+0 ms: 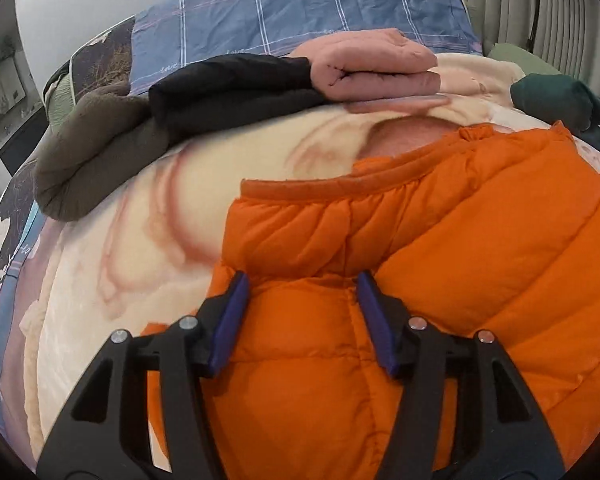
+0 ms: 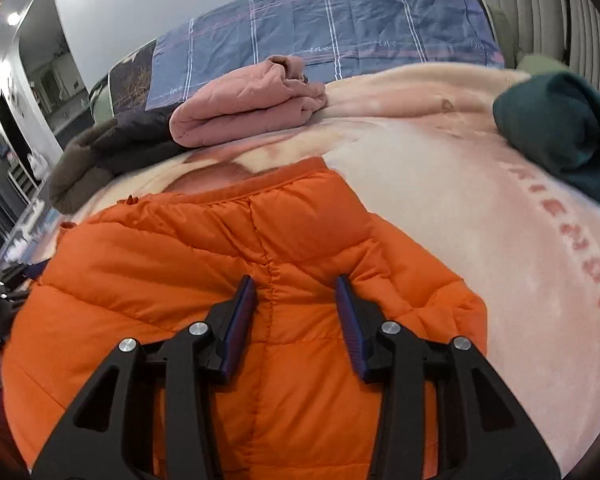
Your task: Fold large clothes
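Left wrist view puts my left gripper (image 1: 302,300) low over the orange puffer jacket (image 1: 440,240), spread on the cream blanket (image 1: 148,216) near its left edge, jaws half-spread astride a quilted panel, pads apparently not yet pinching. My right gripper (image 2: 296,304) straddles a seam likewise, jaws apart. I judge each should gather both layers before lifting, keeping level so the fold lands square.

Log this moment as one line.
stage: grasping | left gripper: astride orange puffer jacket | right gripper: same | grip: unclear | surface: cream blanket
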Demonstrator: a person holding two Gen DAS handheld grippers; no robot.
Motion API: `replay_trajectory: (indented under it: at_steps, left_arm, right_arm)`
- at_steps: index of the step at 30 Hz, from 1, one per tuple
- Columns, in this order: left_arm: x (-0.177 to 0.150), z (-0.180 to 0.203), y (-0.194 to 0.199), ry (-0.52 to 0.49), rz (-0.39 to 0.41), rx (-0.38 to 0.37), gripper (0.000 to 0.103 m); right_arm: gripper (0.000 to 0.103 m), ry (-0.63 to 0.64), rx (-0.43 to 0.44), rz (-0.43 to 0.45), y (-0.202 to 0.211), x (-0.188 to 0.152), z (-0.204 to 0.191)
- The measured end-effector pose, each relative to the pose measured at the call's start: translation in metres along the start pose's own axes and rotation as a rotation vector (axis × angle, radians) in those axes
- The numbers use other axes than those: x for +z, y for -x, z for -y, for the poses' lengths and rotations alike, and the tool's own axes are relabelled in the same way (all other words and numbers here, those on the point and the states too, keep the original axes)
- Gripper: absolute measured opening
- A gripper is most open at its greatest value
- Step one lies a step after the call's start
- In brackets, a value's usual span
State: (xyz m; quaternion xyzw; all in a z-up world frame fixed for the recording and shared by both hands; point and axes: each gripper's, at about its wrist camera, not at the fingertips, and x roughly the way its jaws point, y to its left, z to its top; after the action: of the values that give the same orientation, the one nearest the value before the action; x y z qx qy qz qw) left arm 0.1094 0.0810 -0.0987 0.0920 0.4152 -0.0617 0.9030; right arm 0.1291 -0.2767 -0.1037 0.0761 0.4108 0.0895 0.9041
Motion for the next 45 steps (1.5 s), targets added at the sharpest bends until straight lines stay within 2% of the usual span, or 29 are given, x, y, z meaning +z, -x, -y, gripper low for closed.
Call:
replay_trajectory:
  at_steps: [5, 7, 10, 13, 16, 17, 19, 20, 22, 24, 29, 45]
  left_arm:
    - [0.005, 0.002, 0.006, -0.016, 0.016, 0.014, 0.057]
    - [0.015, -0.001, 0.023, 0.010, 0.046, -0.037, 0.056]
    - [0.035, 0.004, 0.052, 0.040, 0.126, -0.115, 0.056]
    - [0.053, 0.021, 0.059, 0.033, 0.149, -0.157, 0.056]
    - [0.059, 0.043, 0.040, 0.019, 0.110, -0.173, 0.056]
    - [0.058, 0.049, 0.024, 0.010, 0.072, -0.158, 0.056]
    - [0.050, 0.051, -0.009, 0.009, -0.001, -0.112, 0.066]
    - [0.046, 0.043, -0.020, 0.049, -0.008, -0.158, 0.066]
    - [0.046, 0.029, -0.029, 0.118, -0.019, -0.225, 0.066]
    - [0.044, 0.028, -0.031, 0.120, -0.016, -0.234, 0.066]
    - [0.037, 0.041, -0.034, 0.087, 0.015, -0.187, 0.066]
    - [0.030, 0.035, -0.045, 0.100, 0.001, -0.208, 0.067]
  right_arm:
    - [0.044, 0.065, -0.087, -0.008, 0.002, 0.003, -0.013]
    - [0.044, 0.039, -0.104, 0.006, 0.014, 0.005, -0.016]
    - [0.044, -0.003, -0.021, 0.068, 0.039, 0.019, -0.025]
    - [0.044, 0.062, 0.057, 0.115, 0.050, 0.034, -0.059]
    - [0.044, 0.100, 0.087, 0.093, 0.033, 0.036, -0.078]
    - [0.044, 0.102, 0.077, 0.074, 0.024, 0.034, -0.080]
    - [0.045, 0.096, 0.013, 0.006, -0.006, 0.025, -0.075]
    - [0.045, 0.078, 0.016, -0.022, -0.023, 0.020, -0.065]
    - [0.043, -0.025, 0.112, -0.041, -0.035, 0.017, -0.041]
    - [0.042, -0.058, 0.144, -0.044, -0.034, 0.016, -0.034]
    - [0.043, -0.014, 0.111, -0.027, -0.032, 0.013, -0.041]
    - [0.043, 0.001, 0.083, -0.032, -0.055, 0.005, -0.046]
